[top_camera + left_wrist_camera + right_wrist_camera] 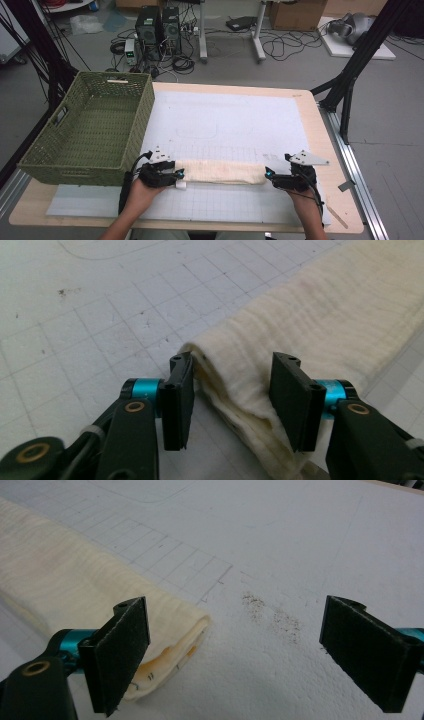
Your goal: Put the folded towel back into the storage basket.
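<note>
A long cream-coloured folded cloth of crinkled cotton [222, 173] lies flat along the near part of the white gridded mat [230, 125] that covers the wooden counter [320, 130], stretched between the person's two hands. At its left end the left tongs [179, 174] straddle the folded edge — in the left gripper view the cloth [280, 345] sits between the two black pads [295, 400], which stand about half apart; one pad touches the fold, yet the cloth is not pinched. At the right end the right tongs [268, 173] stand wide — in the right gripper view one pad lies over the cloth's corner [185, 625] and the other rests well apart over bare mat. A green woven rectangular basket [87, 127] sits on the counter's far left corner, apart from the cloth.
</note>
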The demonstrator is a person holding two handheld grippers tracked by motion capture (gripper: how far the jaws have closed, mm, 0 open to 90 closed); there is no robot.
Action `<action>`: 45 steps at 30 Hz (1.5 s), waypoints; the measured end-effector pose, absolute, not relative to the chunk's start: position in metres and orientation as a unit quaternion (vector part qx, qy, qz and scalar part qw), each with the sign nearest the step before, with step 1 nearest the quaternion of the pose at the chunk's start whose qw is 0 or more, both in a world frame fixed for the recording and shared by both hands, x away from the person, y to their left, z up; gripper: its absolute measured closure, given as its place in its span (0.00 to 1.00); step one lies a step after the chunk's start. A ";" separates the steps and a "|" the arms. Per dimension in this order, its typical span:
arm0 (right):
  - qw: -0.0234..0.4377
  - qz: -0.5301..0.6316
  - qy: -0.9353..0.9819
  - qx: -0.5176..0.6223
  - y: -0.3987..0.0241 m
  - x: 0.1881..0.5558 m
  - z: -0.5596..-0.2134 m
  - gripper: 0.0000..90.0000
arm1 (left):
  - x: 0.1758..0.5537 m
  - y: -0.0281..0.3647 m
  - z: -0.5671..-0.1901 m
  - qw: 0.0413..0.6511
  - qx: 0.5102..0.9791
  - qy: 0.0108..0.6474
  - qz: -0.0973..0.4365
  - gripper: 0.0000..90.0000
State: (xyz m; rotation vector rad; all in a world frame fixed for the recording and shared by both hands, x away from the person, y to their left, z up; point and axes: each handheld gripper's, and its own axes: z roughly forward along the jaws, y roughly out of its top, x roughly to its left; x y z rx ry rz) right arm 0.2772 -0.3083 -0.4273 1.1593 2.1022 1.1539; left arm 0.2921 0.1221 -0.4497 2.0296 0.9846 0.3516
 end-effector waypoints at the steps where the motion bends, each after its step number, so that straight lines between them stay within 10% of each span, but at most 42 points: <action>1: 0.238 0.420 0.768 0.422 -0.308 0.277 -0.428 0.13 | 0.291 0.121 -0.450 0.417 0.810 0.388 0.140 0.63; 7: 0.233 0.420 0.768 0.423 -0.308 0.278 -0.428 0.13 | 0.290 0.119 -0.450 0.427 0.814 0.370 0.130 0.86; 16: 0.201 0.419 0.782 0.415 -0.299 0.280 -0.429 0.14 | 0.291 0.122 -0.449 0.438 0.804 0.383 0.122 0.88; 45: 0.133 0.358 0.826 0.415 -0.268 0.276 -0.440 0.89 | 0.288 0.125 -0.449 0.439 0.802 0.385 0.128 0.89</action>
